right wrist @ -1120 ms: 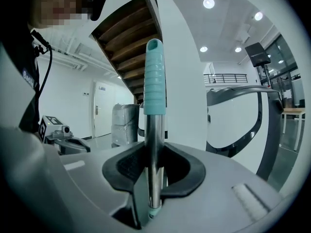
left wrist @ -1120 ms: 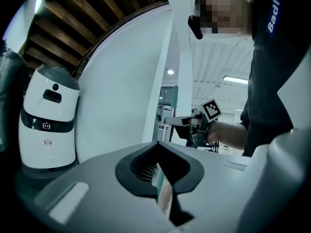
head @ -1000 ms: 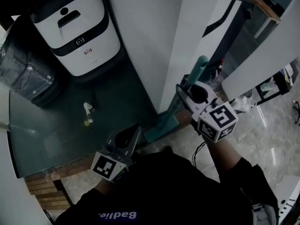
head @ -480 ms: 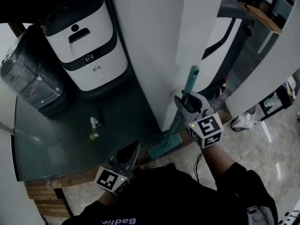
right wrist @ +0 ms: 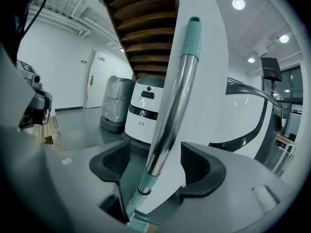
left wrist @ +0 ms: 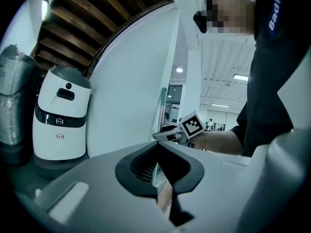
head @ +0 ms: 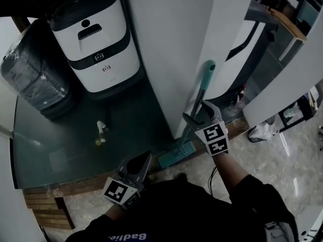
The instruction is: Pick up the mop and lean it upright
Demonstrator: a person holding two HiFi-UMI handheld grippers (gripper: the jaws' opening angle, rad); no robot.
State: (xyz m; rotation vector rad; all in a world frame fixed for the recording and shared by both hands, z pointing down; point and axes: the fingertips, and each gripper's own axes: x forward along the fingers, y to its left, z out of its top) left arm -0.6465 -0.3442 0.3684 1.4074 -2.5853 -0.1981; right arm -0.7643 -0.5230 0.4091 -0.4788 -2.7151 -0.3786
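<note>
At the pillar's corner: mop (head: 200,96) stands near upright, teal grip end up against the white pillar (head: 171,44), chrome shaft running down to the flat teal mop head (head: 176,155). The mop head sits on the floor at the pillar's foot, right by the edge of the dark green platform (head: 60,140).

Right claw (head: 198,112) is round the shaft about halfway up. Its jaws have just been opening and now stand wide — in the right gripper view the mop (right wrist: 172,101) passes between the two pads with a clear gap on each side, so no grip on it.

Left claw (head: 146,155) hangs low near the person's body, well apart from the mop and pointing out over the platform. The left gripper view shows the left claw (left wrist: 156,154) with tips together and nothing between them. The same view catches the right claw (left wrist: 167,135) beside the shaft.

Also on the platform: white robot unit (head: 96,39) just left of the pillar, a plastic-wrapped dark bundle (head: 33,84) beside it, and a small bottle-like item (head: 101,132) standing alone — too small to identify.
</note>
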